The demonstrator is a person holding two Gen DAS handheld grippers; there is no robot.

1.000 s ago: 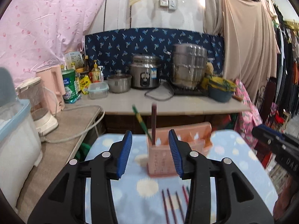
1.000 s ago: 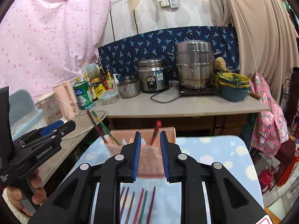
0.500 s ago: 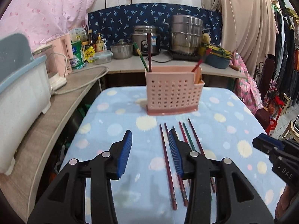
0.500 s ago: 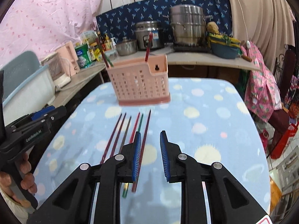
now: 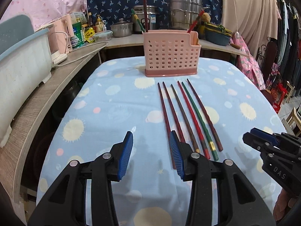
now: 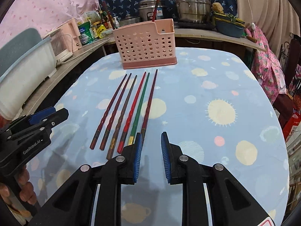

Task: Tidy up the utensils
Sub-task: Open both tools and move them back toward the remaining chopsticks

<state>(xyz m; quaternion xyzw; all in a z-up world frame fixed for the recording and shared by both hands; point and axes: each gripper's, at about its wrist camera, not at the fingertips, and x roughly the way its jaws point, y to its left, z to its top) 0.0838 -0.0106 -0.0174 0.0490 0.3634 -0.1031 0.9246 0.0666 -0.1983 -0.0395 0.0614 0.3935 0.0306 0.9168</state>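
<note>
Several long chopsticks (image 5: 188,116), dark red, brown, red and green, lie side by side on the blue spotted cloth, tips toward a pink perforated holder (image 5: 170,56). Three chopsticks stand in that holder. My left gripper (image 5: 150,137) hovers open over the cloth, its right finger above the thick ends of the leftmost sticks, nothing between its pads. In the right wrist view the chopsticks (image 6: 129,109) lie ahead and to the left. My right gripper (image 6: 151,137) stands open with a narrow gap, its left finger over the thick end of the rightmost stick. The holder (image 6: 146,45) stands beyond.
The table (image 5: 105,113) under the blue cloth has a wooden counter (image 5: 37,94) along its left with a white and blue tub (image 5: 22,56). Pots, a rice cooker (image 5: 144,18) and bottles line the back counter. Clothes hang at the right.
Both grippers have dropped and pulled back from the holder toward the near end of the table, tilting downward. The chopsticks on the cloth have come into full view. Jaw gaps look unchanged.
</note>
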